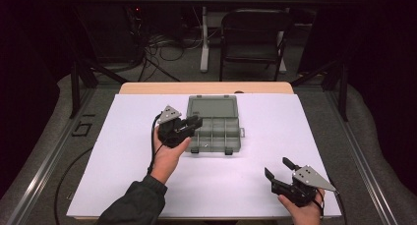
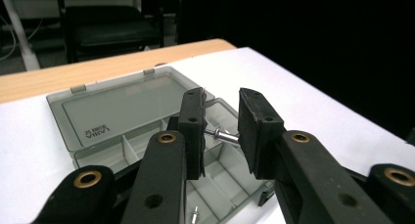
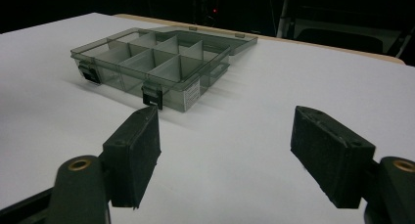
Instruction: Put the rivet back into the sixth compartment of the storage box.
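- Nearest the high camera, the right gripper (image 1: pixel 278 169) rests low at the near right corner of the white table (image 1: pixel 123 161), jaws spread wide with nothing between them.
- Bare white surface lies all around it, well apart from the box (image 1: pixel 213 123); its own view shows the box (image 3: pixel 161 62) across open table.
- Left gripper (image 1: pixel 193 123) hangs at the box's left edge, jaws narrow and clamped end to end on one small metal screw (image 2: pixel 222 135), over the compartments.
- One more small screw (image 2: pixel 195 215) lies in a compartment beneath.
- One box: smoky clear plastic, rectangular, lid (image 2: pixel 117 104) folded flat open toward the far wooden edge (image 1: pixel 206 88), two dark latches on its near wall, thin dividers inside.
- Two grippers: matte black, with flat rubbery pads (image 3: pixel 134 153).
- Beyond the table stands one dark chair (image 1: pixel 253 36).
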`<state>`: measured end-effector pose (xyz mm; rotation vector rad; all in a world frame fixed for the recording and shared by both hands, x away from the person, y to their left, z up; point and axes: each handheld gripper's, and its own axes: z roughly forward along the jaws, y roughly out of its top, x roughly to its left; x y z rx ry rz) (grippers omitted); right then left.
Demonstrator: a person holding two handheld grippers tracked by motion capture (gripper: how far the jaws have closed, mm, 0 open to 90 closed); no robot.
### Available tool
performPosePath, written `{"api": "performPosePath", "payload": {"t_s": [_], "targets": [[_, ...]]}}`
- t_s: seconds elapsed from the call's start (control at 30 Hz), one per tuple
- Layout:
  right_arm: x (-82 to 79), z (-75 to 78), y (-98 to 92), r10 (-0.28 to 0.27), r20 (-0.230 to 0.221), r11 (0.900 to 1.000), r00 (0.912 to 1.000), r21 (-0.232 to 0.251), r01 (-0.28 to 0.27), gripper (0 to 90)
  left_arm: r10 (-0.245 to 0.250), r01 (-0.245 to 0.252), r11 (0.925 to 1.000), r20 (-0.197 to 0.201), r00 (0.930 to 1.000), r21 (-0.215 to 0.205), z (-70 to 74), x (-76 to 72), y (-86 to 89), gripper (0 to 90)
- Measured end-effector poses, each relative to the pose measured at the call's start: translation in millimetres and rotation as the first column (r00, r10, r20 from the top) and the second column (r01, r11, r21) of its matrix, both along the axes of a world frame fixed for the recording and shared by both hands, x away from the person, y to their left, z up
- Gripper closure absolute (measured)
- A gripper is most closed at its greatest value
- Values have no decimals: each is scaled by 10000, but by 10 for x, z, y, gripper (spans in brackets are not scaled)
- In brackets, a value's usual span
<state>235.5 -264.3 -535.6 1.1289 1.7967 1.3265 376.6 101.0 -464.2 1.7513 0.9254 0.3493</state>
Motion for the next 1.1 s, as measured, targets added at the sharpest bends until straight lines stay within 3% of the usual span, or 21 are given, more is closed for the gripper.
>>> {"api": "performPosePath", "payload": {"t_s": [0.27,0.7,0.93,1.1], "targets": [[1,-2,11,47,-40,10000,10000,18,-46,262,183,-172,9994,-365,9992,309,-120,147,-80,731],[13,-5,13,47,3,10000,10000,18,-47,262,-74,147,9944,-705,9975,1043,-199,182,-129,731],[13,-7,13,44,-37,10000,10000,62,-44,263,-450,638,9841,-1146,9924,1659,-296,181,-171,730],[17,-10,13,62,-16,10000,10000,-38,-63,263,-433,712,9769,-1396,9893,2013,-377,173,-187,730]]}}
